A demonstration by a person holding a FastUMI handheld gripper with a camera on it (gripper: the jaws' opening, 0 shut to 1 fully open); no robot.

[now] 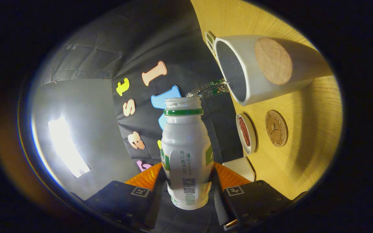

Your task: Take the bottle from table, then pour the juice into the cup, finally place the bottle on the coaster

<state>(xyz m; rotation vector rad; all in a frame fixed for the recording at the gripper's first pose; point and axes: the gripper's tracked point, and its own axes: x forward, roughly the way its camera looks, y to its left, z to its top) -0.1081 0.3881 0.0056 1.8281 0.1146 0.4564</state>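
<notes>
Table (pixel 306 136): pale wood, beyond the fingers on the right; the view is rolled so far over that its surface stands almost on end.

Cup (pixel 254 69): large and white with a round cork-coloured patch on its side, well beyond the fingers and to their right; its open mouth faces the bottle's neck, and a small clear bottle lies near its rim.

Bottle (pixel 186 152): white plastic, cap off, threaded neck with a green ring below it, printed text and square codes down its side. It sits between the fingers, its base nearest the camera and its open neck pointing away, short of the cup's rim.

Gripper (pixel 188 189): clenched on the bottle's lower body, one finger pressing each side.

Coaster (pixel 276 128): round, cork-coloured, with a dark printed mark; it lies on the table beyond the right finger, below the cup and just past a small white dish (pixel 246 133) (contents dark red).

Step in hand: likely the pour. No stream of juice can be made out.

How to do it well: bring the neck over the cup's mouth before tipping further, roll slowly, and keep the squeeze steady (a thin-walled bottle probably dents under a hard grip).
</notes>
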